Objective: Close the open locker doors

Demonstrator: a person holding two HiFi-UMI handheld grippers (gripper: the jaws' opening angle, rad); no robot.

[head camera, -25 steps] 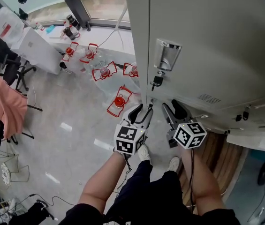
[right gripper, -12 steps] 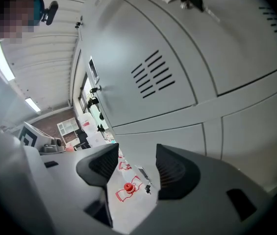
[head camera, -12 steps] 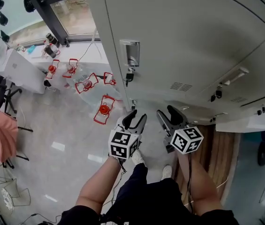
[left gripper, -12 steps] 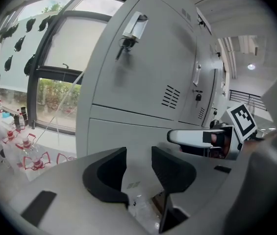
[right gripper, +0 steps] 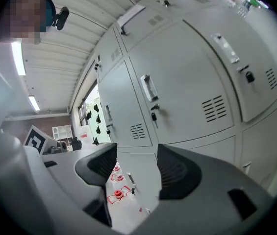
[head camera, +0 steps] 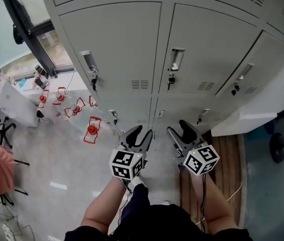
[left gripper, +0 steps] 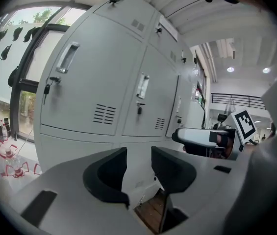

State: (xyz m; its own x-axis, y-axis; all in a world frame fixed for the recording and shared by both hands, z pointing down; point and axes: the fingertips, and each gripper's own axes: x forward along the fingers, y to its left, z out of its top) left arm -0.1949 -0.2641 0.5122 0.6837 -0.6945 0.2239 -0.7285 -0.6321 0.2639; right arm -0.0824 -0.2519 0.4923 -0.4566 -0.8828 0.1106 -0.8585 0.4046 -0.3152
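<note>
Standing close in front of the grey lockers [head camera: 126, 44], the person holds both tongs out toward the bottom row. One locker door [head camera: 257, 115] hangs open at the right end of the lockers, sticking out over a brown wooden strip [head camera: 232, 169] of floor. The doors in the middle and at the left of the lockers look shut.

I think a few things could go wrong. The open door is off to the right side of the lockers, away from both tongs. A fast swing could miss its flat face and hit its thin edge. That edge could slip between spread jaws and get stuck. A hard shove could make the door bang and bounce back open. The keys [head camera: 170, 80] hanging in the locks could get knocked too.

The left tongs [head camera: 142, 132] are about half open, empty, and touch nothing. The right tongs [head camera: 179, 128] are wider. Their jaws have just been opening, and nothing sits between them either.
</note>
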